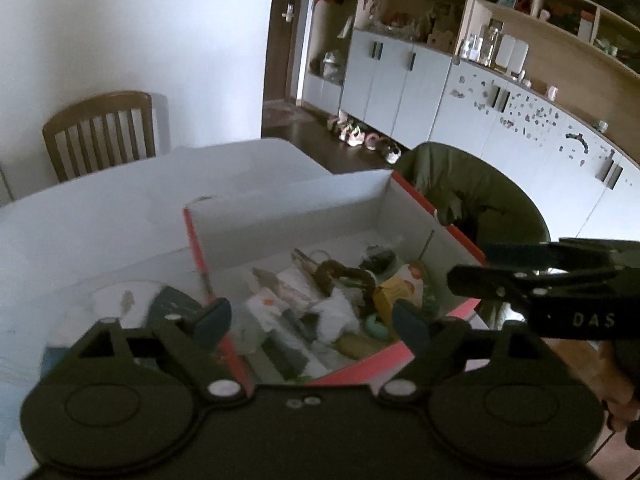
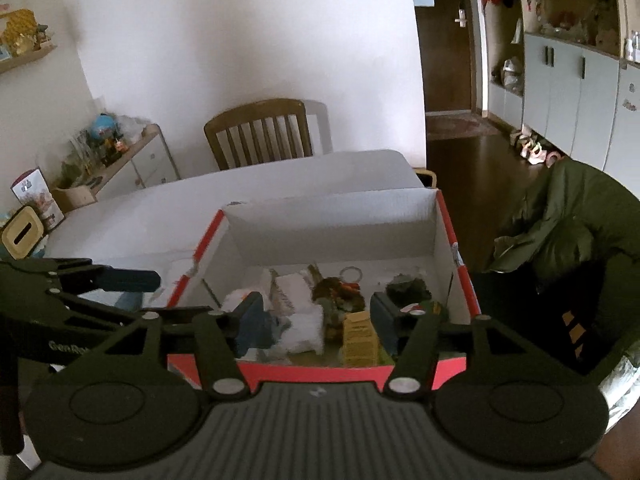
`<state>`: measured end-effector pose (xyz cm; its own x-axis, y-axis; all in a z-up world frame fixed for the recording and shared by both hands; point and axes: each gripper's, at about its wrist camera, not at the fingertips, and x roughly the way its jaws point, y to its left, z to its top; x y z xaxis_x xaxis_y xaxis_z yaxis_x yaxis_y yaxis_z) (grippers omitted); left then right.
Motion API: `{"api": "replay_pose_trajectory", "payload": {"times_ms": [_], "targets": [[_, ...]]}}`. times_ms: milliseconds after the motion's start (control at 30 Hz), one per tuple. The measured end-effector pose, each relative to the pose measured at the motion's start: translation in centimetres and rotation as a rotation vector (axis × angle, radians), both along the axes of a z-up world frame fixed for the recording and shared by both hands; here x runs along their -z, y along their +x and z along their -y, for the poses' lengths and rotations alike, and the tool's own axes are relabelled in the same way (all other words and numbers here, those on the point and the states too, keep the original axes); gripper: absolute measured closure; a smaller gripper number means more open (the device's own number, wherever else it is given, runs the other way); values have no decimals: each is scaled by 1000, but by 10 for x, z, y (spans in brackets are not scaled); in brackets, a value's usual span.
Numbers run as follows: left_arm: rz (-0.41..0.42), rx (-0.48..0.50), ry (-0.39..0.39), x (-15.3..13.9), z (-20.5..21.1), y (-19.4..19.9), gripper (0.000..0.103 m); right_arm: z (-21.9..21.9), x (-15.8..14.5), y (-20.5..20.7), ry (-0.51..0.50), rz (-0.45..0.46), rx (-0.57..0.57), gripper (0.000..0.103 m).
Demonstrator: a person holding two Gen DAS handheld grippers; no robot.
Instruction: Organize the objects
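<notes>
Right wrist view: both my tongs, left (image 1: 310,320) and right (image 2: 316,320), hang open and empty over the red box (image 2: 320,372); its clutter (image 2: 352,320) looks light, probably soft — pinch edges.

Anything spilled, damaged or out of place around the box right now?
Nothing spilled. The red-and-white box sits upright on the white table, its contents heaped loosely in the near half. One oddity: its left rim looks ragged, possibly torn. A green jacket is slumped over the seat beside it.
</notes>
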<state>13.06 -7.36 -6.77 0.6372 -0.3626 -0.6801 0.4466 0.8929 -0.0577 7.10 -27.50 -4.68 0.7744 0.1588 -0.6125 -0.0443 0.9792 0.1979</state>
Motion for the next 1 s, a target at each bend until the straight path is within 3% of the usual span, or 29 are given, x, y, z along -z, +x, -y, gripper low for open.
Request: {"api": "replay_pose_trajectory", "payload": {"times_ms": [367, 900, 1000], "targets": [[100, 40, 1, -20, -34, -27, 1, -34, -15, -41, -30, 88, 63, 25], [124, 74, -28, -22, -58, -48, 0, -70, -23, -83, -38, 172, 160, 9], [121, 82, -31, -21, -61, -50, 0, -74, -26, -91, -25, 209, 174, 2]]}}
